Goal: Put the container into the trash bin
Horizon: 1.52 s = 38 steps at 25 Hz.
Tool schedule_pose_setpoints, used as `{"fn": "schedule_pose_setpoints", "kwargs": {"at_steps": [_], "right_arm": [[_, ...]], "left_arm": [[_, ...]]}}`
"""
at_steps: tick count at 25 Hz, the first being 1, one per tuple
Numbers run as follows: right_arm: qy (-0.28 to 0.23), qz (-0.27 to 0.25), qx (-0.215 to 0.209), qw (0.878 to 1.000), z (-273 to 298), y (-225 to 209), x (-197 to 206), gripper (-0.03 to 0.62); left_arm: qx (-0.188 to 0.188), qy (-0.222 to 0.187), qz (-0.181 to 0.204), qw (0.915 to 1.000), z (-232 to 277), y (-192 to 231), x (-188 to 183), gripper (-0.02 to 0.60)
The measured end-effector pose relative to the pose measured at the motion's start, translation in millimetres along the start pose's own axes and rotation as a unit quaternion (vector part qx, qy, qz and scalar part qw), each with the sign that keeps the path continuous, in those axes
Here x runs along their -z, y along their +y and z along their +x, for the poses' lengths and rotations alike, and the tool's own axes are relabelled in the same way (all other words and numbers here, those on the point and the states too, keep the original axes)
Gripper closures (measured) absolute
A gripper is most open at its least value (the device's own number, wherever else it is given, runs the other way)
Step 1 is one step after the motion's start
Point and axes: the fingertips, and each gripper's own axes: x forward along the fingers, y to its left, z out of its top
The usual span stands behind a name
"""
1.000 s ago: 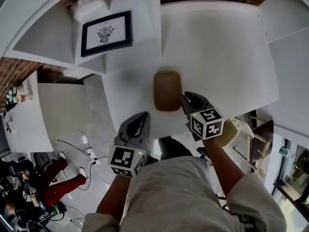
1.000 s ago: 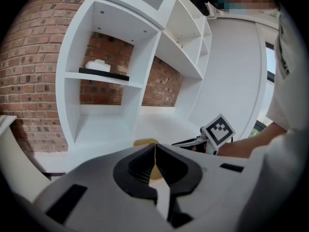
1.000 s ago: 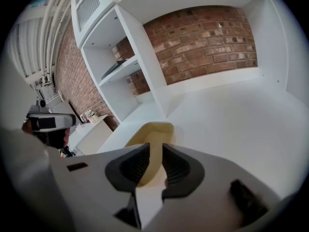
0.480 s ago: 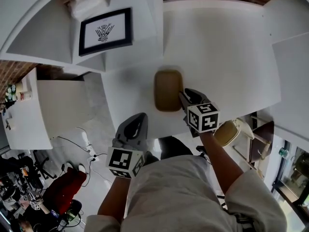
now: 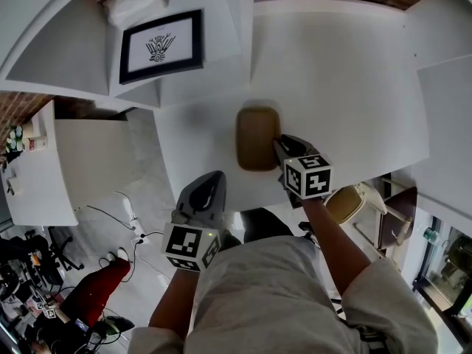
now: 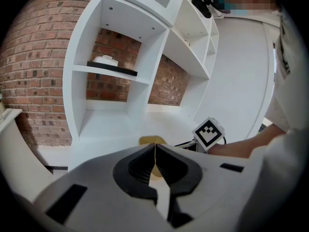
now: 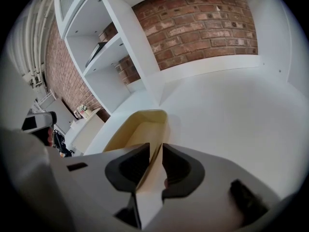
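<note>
So the tan container [image 5: 257, 139] is sitting open side up on the white table [image 5: 346, 80], near the edge closest to the person, not lifted at all as far as I can see. The right gripper [image 5: 284, 144] is at the container's right side, pointing down at it. In the right gripper view [image 7: 155, 151] the jaws straddle the thin side wall, one jaw inside the container [image 7: 140, 127] and one outside, and they're closing in on it. There's a sliver of gap on both sides of the wall, so I'd say the pads aren't clamping it yet, though the angle makes that hard to be sure of. The left gripper [image 5: 214, 181] hangs off the near table edge, well apart from the container and out over the floor. In its own view the left gripper [image 6: 155, 151] has its jaws pinched together with nothing between them; you just see a bit of the container [image 6: 152, 140] past the tips, plus the marker cube [image 6: 209, 132] of the other gripper. On the far left of the table there's a white shelf unit [image 5: 140, 87] with a black-framed picture [image 5: 161, 47] lying on it, and a brick wall [image 7: 203, 28] runs behind the table. A cream chair [image 5: 346, 201] sits tucked at the table's right edge.
</note>
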Motion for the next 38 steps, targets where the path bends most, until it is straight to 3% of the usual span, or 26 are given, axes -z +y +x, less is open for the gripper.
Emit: {"fn": "schedule_pose_setpoints", "kwargs": {"at_steps": [8, 38], "right_arm": [[0.002, 0.001, 0.017, 1.000, 1, -9, 0, 0.551], [-0.061, 0.012, 0.016, 0.998, -55, -9, -15, 0.560]], "left_arm": [[-0.002, 0.000, 0.000, 1.0000, 1, 0, 0, 0.565], [0.021, -0.012, 0.017, 0.9996, -5, -22, 0, 0.565]]}}
